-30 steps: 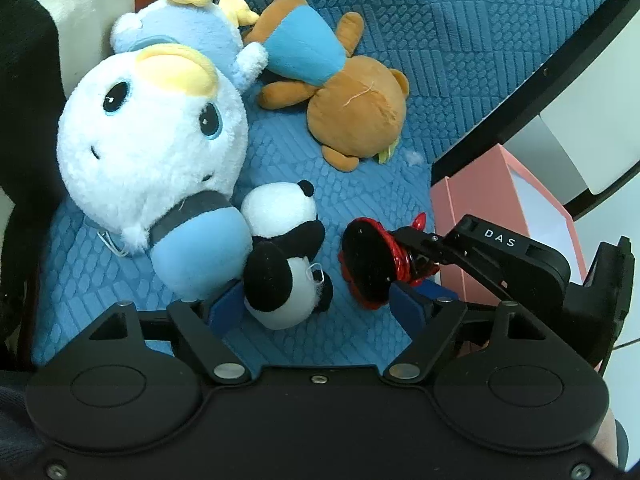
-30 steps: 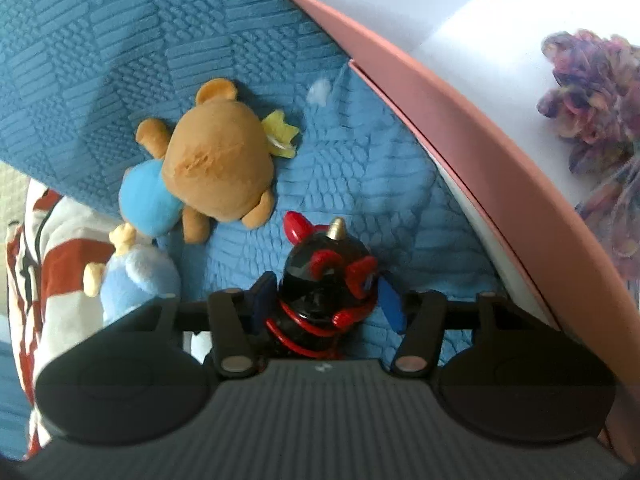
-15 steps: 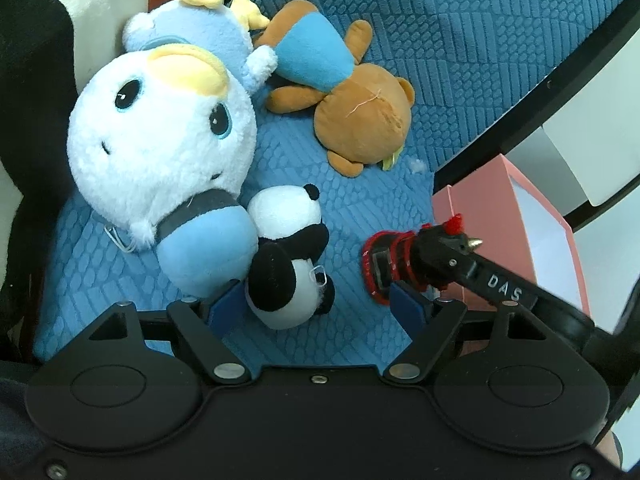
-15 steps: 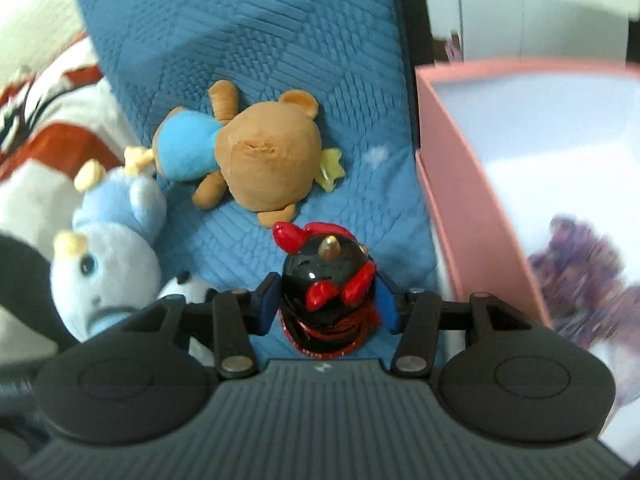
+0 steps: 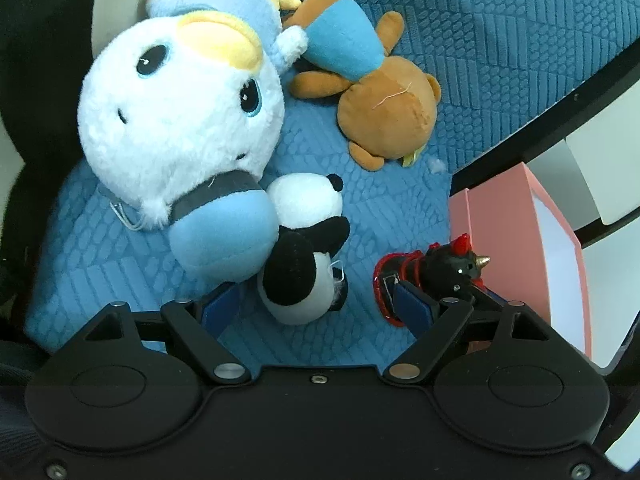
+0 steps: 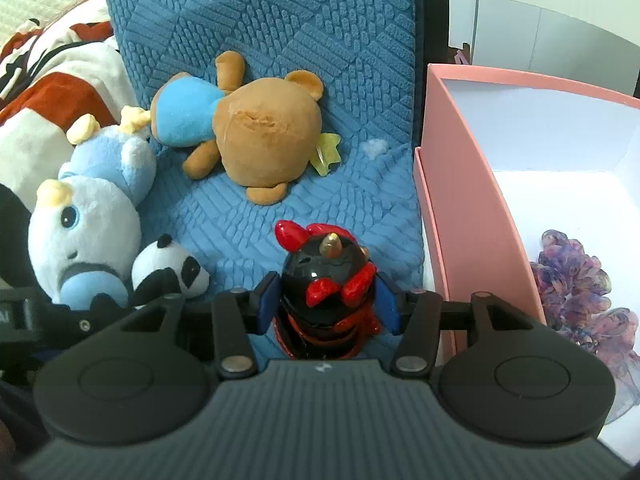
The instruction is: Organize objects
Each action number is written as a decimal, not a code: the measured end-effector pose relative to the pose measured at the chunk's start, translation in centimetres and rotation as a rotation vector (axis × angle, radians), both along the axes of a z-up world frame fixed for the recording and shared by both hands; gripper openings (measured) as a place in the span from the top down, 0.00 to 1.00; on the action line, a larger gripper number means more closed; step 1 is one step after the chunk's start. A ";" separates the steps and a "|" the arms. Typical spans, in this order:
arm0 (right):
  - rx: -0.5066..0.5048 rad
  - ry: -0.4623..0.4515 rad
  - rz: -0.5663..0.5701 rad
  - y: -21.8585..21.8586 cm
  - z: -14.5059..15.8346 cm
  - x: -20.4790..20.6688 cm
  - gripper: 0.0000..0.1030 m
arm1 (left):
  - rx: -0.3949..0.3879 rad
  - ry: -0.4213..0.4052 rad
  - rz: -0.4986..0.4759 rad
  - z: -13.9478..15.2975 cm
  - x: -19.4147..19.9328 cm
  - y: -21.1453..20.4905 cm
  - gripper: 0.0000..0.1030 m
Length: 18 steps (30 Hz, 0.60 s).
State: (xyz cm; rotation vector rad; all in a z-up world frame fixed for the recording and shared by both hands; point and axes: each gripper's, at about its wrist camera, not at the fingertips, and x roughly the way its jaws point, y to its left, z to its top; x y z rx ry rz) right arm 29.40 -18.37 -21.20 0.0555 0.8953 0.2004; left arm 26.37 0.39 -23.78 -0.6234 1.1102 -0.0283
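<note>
My right gripper (image 6: pixel 326 304) is shut on a glossy black and red horned figurine (image 6: pixel 326 292) and holds it above the blue cushion (image 6: pixel 260 40), just left of the pink box (image 6: pixel 460 168). The figurine also shows in the left wrist view (image 5: pixel 432 276). My left gripper (image 5: pixel 316 306) is open, with a small panda plush (image 5: pixel 304 256) between its fingers. A large white and blue plush (image 5: pixel 180 136) leans against the panda. A brown bear plush (image 5: pixel 384 108) lies face down farther back.
The pink box has a white inside and holds a purple ruffled object (image 6: pixel 576 288). A smaller blue plush (image 5: pixel 224 12) lies behind the big one. A red and white fabric (image 6: pixel 48 92) lies left of the cushion. White furniture (image 6: pixel 540 20) stands behind the box.
My right gripper lifted the figurine off the cushion and swung it right toward the pink box, turning it upright. My left gripper stayed open around the panda.
</note>
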 end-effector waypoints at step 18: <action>-0.053 -0.040 0.036 0.5 -1.4 0.7 0.41 | -0.007 0.077 0.102 -3.5 2.0 0.0 0.42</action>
